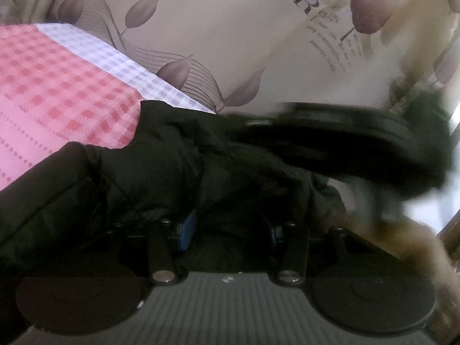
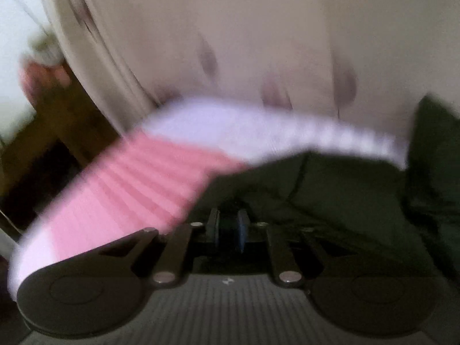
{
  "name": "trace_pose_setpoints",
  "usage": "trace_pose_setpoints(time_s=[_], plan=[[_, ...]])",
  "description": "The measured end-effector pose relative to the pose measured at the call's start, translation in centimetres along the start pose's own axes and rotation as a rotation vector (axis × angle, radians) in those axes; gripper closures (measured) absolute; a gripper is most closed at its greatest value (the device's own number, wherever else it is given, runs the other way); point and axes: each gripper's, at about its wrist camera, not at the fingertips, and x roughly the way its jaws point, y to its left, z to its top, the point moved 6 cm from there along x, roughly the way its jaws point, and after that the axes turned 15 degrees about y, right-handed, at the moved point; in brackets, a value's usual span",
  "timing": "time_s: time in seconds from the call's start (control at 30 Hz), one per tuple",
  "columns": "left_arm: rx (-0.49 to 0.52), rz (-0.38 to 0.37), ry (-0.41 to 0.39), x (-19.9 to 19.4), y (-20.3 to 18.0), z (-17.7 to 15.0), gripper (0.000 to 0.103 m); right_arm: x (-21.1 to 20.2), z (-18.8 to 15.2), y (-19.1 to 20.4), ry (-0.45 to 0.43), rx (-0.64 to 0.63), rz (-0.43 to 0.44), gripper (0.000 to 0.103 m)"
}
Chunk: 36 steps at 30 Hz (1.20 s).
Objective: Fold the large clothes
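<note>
Bunching between gripper (image 1: 230,227) pads: jacket (image 1: 161,155).

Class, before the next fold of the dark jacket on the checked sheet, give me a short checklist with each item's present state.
1. Left gripper jaws closed on a bunch of the dark jacket: ok.
2. Right gripper jaws nearly shut on jacket fabric: ok.
3. Jacket lying flat and smooth: not ok, bunched.
4. Pink checked sheet beside jacket uncovered for folding: ok.
5. Right wrist view sharp: not ok, blurred.
</note>
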Motion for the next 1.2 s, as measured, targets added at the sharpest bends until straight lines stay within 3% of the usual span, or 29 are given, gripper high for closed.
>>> trace_pose_setpoints(time_s=[0.03,0.17,0.3,0.33,0.37,0.43,0.53,0.6,0.7,0.77,0.87,1.0,1.07,1.2], plan=[[0.003,-0.001,-0.003,-0.1,-0.1,0.0,0.051,-2.3,-0.9,0.1,-0.047,0.000,-0.003,0.089],[0.000,0.005,-0.009,-0.1,0.0,0.1,0.051,-9.7,-7.4,-2.1,-0.112,-0.001,-0.198,0.089],[-0.015,0.007,-0.010,-0.1,0.2,0.1,0.054,-13.2,-13.4,-9.0,-0.074,0.069,-0.476,0.091],[-0.018,0.009,-0.008,0.0,0.3,0.2,0.061,-13.8,-14.6,-11.1,-0.065,0.122,-0.495,0.092],[-0.023,0.010,-0.002,0.1,0.4,0.2,0.068,-14.3,-15.6,-12.8,-0.067,0.170,-0.490,0.092],[-0.046,0.014,0.007,0.2,0.8,0.2,0.073,-14.7,-17.1,-15.4,-0.105,0.231,-0.405,0.092],[-0.052,0.025,-0.001,0.0,1.0,0.1,0.073,-14.5,-16.8,-15.7,-0.113,0.250,-0.362,0.092],[-0.020,0.075,-0.032,-0.9,0.6,0.1,0.073,-15.3,-16.8,-15.5,-0.123,0.270,-0.337,0.089],[0.074,0.165,-0.106,-3.4,-1.2,-0.1,0.063,-18.6,-17.2,-14.5,-0.250,0.311,-0.319,0.089],[0.145,0.197,-0.158,-5.1,-2.9,0.2,0.046,-20.7,-17.8,-12.9,-0.301,0.270,-0.307,0.089],[0.201,0.233,-0.176,-5.0,-4.6,1.4,0.037,-20.9,-18.1,-10.1,-0.248,0.142,-0.327,0.089],[0.188,0.319,-0.074,-1.0,-2.9,2.4,0.042,-18.5,-18.7,-8.9,-0.122,0.009,-0.430,0.089],[0.150,0.339,-0.027,0.3,-1.2,2.1,0.049,-17.3,-19.5,-10.0,-0.079,0.010,-0.476,0.090],[0.174,0.357,-0.020,0.7,-0.7,1.6,0.048,-15.8,-20.5,-11.8,-0.082,0.073,-0.440,0.090]])
